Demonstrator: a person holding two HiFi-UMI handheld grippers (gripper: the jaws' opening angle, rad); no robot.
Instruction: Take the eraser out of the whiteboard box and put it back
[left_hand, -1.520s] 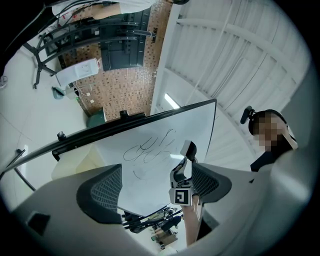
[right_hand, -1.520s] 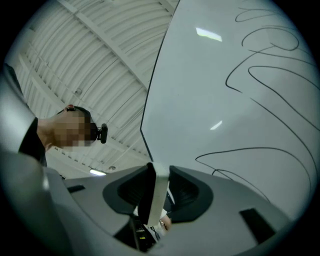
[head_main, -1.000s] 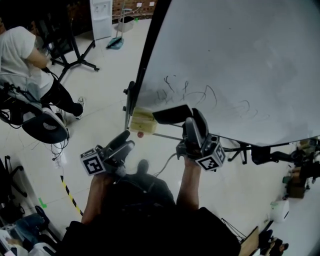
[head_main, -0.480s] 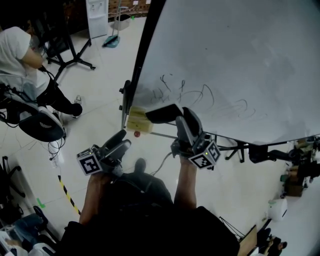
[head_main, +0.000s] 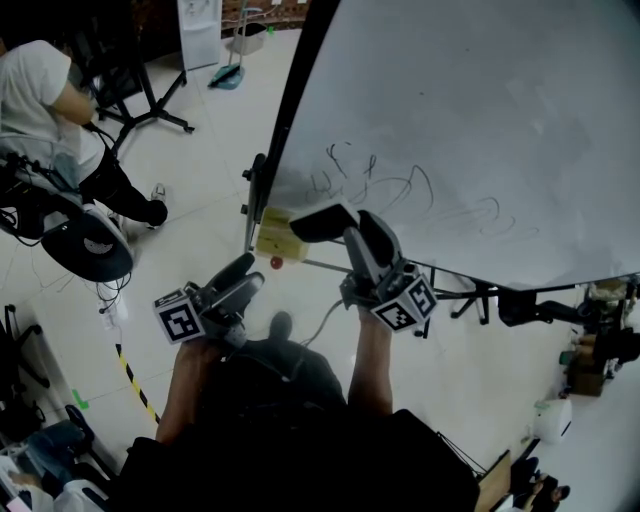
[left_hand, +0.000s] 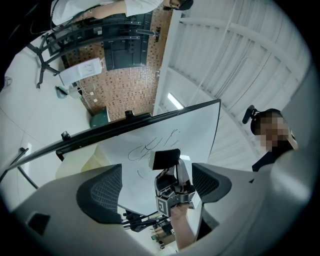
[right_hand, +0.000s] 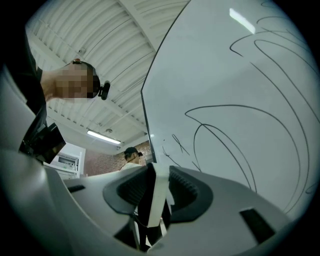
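My right gripper (head_main: 352, 228) is shut on the black eraser (head_main: 322, 221) and holds it in front of the whiteboard's (head_main: 480, 120) lower left part, just right of the yellowish whiteboard box (head_main: 276, 240) at the board's bottom edge. In the right gripper view the eraser (right_hand: 154, 200) shows edge-on, clamped between both pads (right_hand: 187, 192), with the scribbled board (right_hand: 240, 100) close by. My left gripper (head_main: 247, 272) hangs lower left of the box, open and with nothing in it. From the left gripper view, between its wide-apart pads (left_hand: 100, 192), the eraser (left_hand: 165, 159) shows against the board (left_hand: 195, 125).
A seated person (head_main: 40, 90) and a black office chair (head_main: 85, 245) are on the white floor at the left. The board's stand legs (head_main: 480, 295) run below its edge. A small red thing (head_main: 277, 262) hangs under the box. Clutter (head_main: 600, 350) sits at the right.
My right gripper has sunk a little with the eraser and drifted left, closer to the box. The left gripper has kept its place.
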